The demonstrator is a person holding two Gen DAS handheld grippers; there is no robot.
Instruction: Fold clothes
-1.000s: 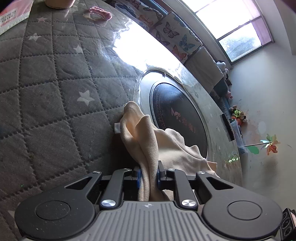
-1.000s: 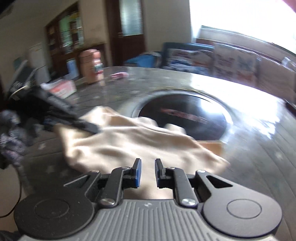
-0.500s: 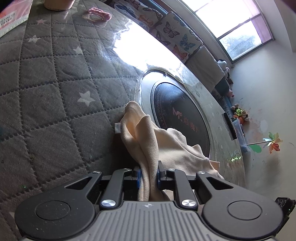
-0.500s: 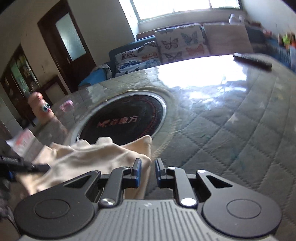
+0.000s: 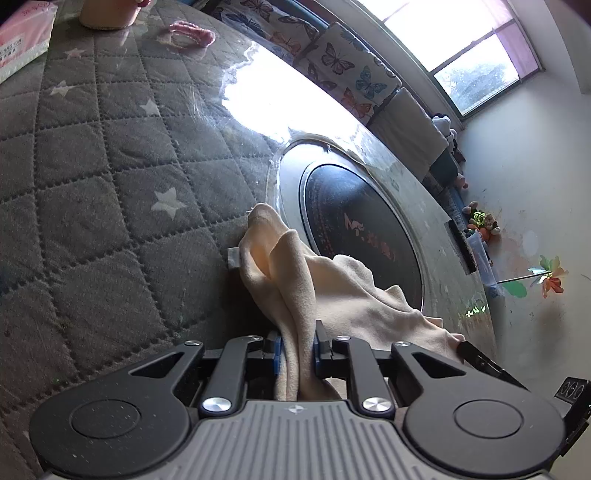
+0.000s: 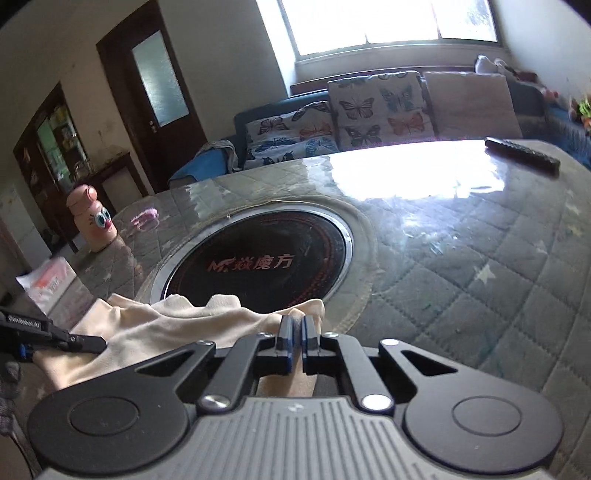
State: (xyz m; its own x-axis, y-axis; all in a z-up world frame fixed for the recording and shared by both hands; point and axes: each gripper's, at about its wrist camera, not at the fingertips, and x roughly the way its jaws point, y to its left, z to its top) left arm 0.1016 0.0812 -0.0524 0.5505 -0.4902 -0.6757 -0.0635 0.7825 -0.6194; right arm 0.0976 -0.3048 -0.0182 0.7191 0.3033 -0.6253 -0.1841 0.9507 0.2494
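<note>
A cream garment (image 5: 295, 280) lies bunched on the grey quilted table cover (image 5: 92, 184), beside the round hob. My left gripper (image 5: 295, 334) is shut on a thick fold of it, which rises in a ridge ahead of the jaws. In the right wrist view the same garment (image 6: 184, 325) spreads to the left. My right gripper (image 6: 296, 325) is closing its jaws on the garment's near right corner, with only a sliver between the pads. The left gripper's finger (image 6: 85, 343) shows at the cloth's far left end.
A black round hob (image 6: 258, 258) is set into the table just beyond the cloth. A remote (image 6: 521, 155) lies at the far right edge. A pink figure bottle (image 6: 92, 221), a pink hair tie (image 5: 192, 31) and a tissue pack (image 5: 22, 40) sit at the far left. A sofa (image 6: 369, 110) stands behind.
The right gripper swung from over the middle of the cloth to its right corner, rolled level, and its jaws closed there. The left gripper kept still, holding its fold.
</note>
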